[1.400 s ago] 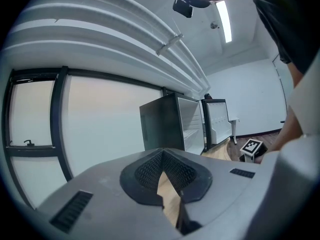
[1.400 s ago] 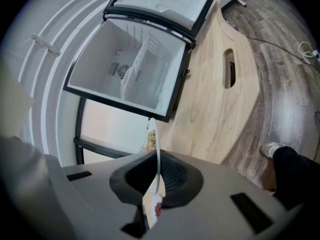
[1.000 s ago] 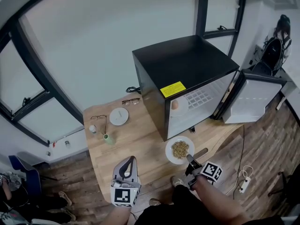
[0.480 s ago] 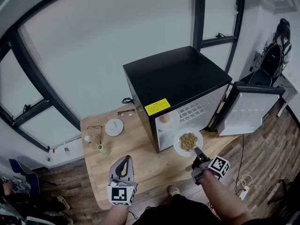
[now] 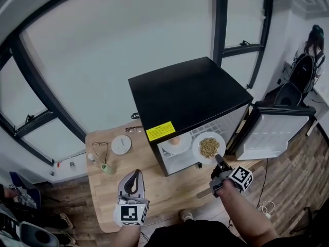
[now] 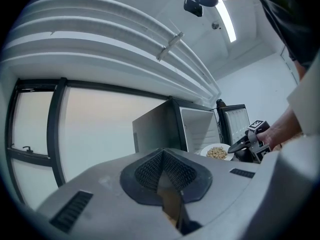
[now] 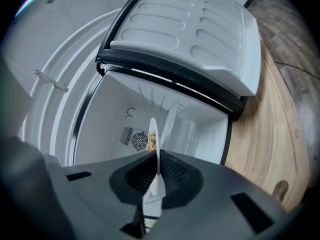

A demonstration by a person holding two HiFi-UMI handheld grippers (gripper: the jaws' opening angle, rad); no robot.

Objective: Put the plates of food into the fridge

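Observation:
My right gripper (image 5: 219, 160) is shut on the near rim of a white plate of grain-like food (image 5: 208, 146), which hangs at the mouth of the open black fridge (image 5: 187, 94). In the right gripper view that plate (image 7: 153, 139) stands edge-on between the jaws of the right gripper (image 7: 154, 171), in front of the white fridge interior (image 7: 125, 109). A second plate with a round orange item (image 5: 176, 142) sits inside the fridge on the left. My left gripper (image 5: 134, 176) hovers low over the table, shut and empty; its own view shows the food plate (image 6: 217, 152) far off.
The fridge door (image 5: 267, 133) stands swung open to the right. On the wooden table (image 5: 169, 187) to the left lie a small white dish (image 5: 121, 144), two pairs of glasses (image 5: 134, 129), and a green cup (image 5: 107, 168). A person (image 5: 311, 40) stands far right.
The right gripper has lifted the plate of food off the table and carried it up to the fridge opening. The left gripper has drifted a little along the table.

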